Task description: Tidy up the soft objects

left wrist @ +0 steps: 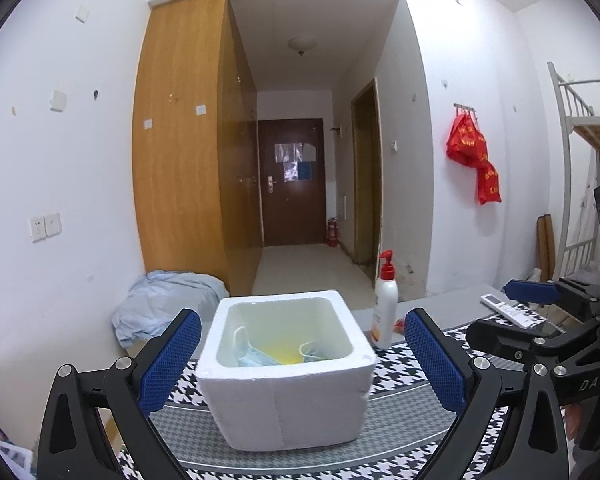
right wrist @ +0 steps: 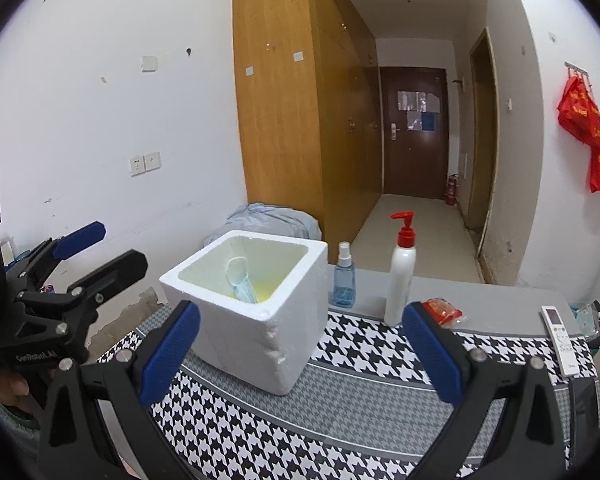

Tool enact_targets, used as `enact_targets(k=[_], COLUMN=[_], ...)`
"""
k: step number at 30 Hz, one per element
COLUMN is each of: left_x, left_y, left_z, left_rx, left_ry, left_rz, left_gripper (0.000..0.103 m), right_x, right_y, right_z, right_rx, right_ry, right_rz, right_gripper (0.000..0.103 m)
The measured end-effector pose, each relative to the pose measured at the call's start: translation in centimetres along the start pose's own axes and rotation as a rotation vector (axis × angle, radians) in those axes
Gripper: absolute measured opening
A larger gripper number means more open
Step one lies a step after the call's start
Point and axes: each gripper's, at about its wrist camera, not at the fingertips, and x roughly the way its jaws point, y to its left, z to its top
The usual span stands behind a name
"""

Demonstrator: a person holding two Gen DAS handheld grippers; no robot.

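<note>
The left tongs [left wrist: 302,358] stand wide apart on either side of the foam box [left wrist: 284,376], gripping nothing, and the right tongs [right wrist: 300,350] hang just as wide and empty beside it. The soft things, pale blue face masks [left wrist: 260,356], already lie inside the box on a yellowish bottom; how many there are is hard to tell.

The box looks light, so a nudge from either set of tongs could probably slide or tip it toward the pump bottle [right wrist: 400,280] and the spray bottle [right wrist: 344,280] just beside it. An ear loop standing near the wall could also snag on a fingertip.

The desk [right wrist: 360,400] wears a houndstooth cloth that may bunch. Behind it are white walls, a wooden wardrobe [left wrist: 188,140] and a corridor.
</note>
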Motion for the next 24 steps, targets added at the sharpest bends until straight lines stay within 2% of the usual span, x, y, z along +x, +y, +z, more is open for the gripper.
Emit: enact_targets(k=[13, 24], left_x=[-1.5, -2.4], left_y=[-2.0, -3.1], left_z=[-2.0, -4.6], left_rx=[-0.013, -0.022], left_ry=[-0.044, -0.055], left_rz=[-0.026, 0.033], left_gripper=[0.102, 0.102], right_x=[-2.7, -2.7], right_y=[-0.5, -1.9], right_z=[-2.9, -5.9], right_rx=[-0.026, -0.009], right_ry=[-0.073, -0.058], right_rz=[0.002, 0.006], right_gripper=[0.102, 0.102])
